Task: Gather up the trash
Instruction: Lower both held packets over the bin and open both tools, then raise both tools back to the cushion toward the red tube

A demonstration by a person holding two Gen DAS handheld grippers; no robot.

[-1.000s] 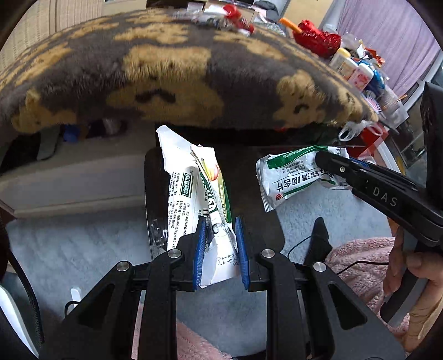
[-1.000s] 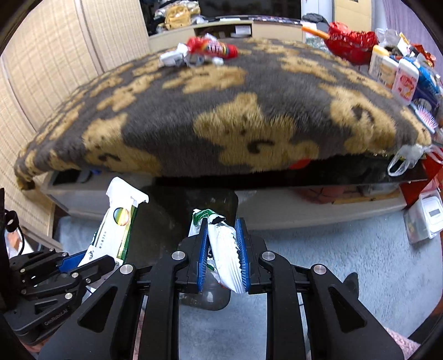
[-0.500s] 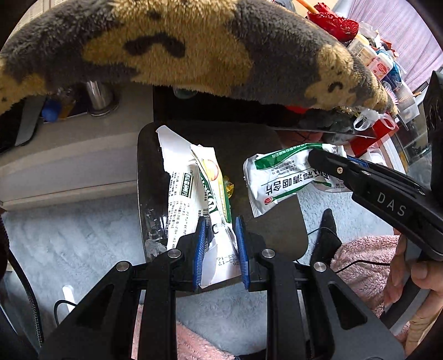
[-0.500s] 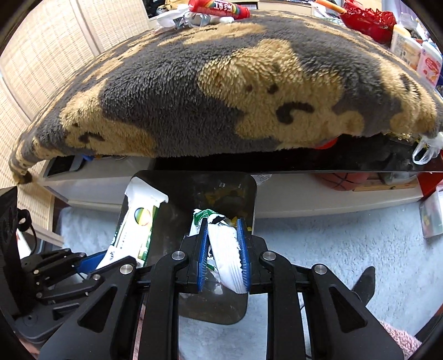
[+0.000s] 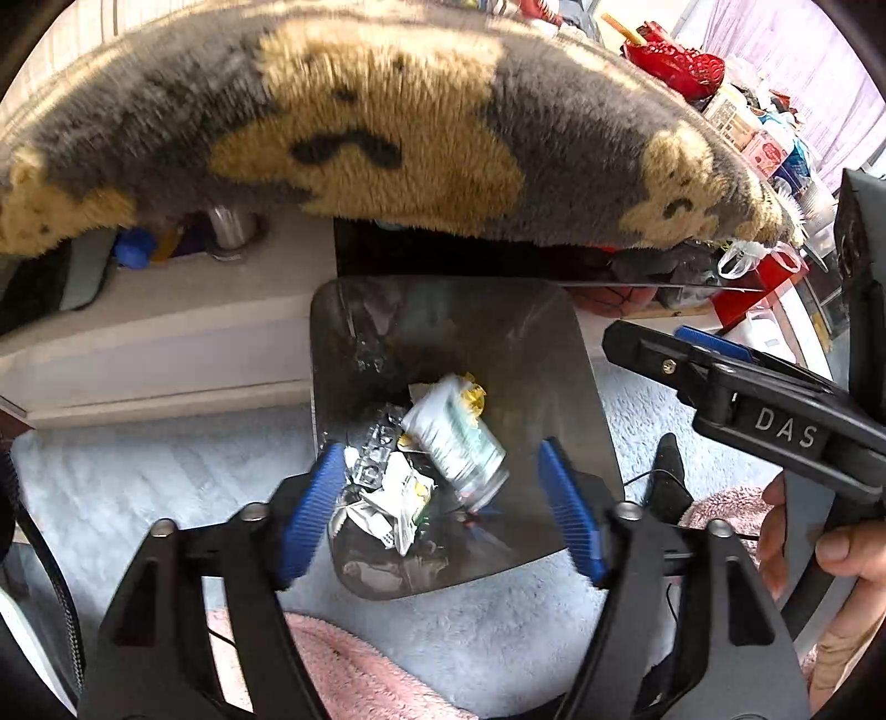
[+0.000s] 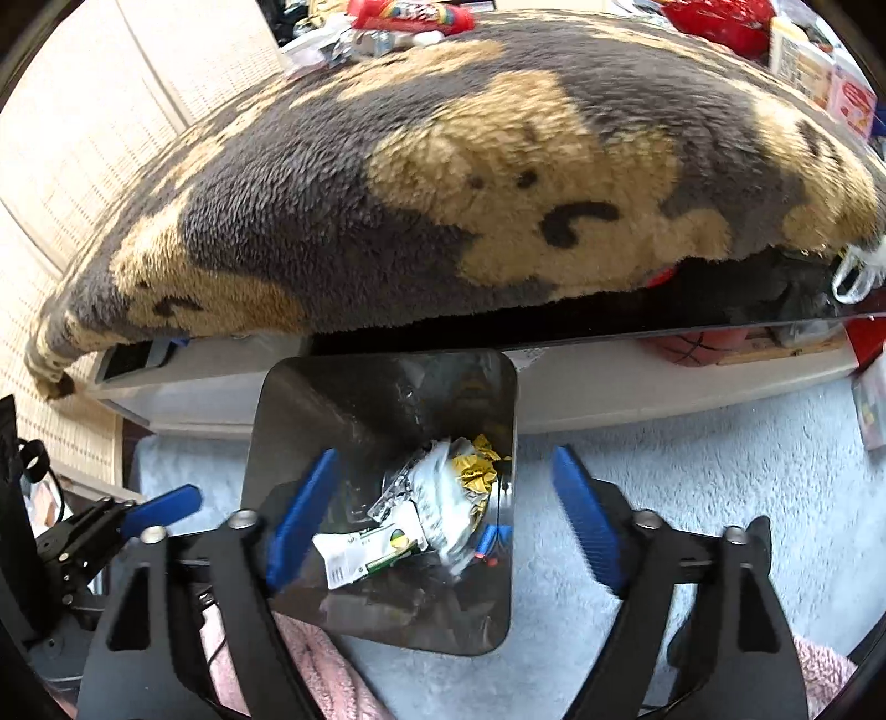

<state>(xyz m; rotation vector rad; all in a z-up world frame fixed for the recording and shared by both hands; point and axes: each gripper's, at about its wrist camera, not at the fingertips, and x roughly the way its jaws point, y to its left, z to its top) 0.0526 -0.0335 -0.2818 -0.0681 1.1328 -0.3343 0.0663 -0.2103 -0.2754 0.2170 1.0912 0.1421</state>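
Left wrist view: a fluffy grey and tan blanket (image 5: 387,138) hangs over the top. Under it stands a dark, shiny bin (image 5: 576,387) with round corners, on a soft pale rug (image 5: 138,476). The left hand-held gripper (image 5: 443,498) has just been opening, and its blue pads (image 5: 310,509) now stand wide with nothing between them. The trash (image 5: 443,443), crinkly white and green wrappers, lies down in the bin below it. The right hand-held gripper (image 5: 653,349) sticks in from the right, held by a hand (image 5: 830,559).

Right wrist view: the same blanket (image 6: 443,166) fills the top, with snack packs (image 6: 410,16) on it. The right hand-held gripper (image 6: 443,509) has also just been opening and is wide and empty. The trash (image 6: 432,515) lies in the bin (image 6: 288,410) under it.
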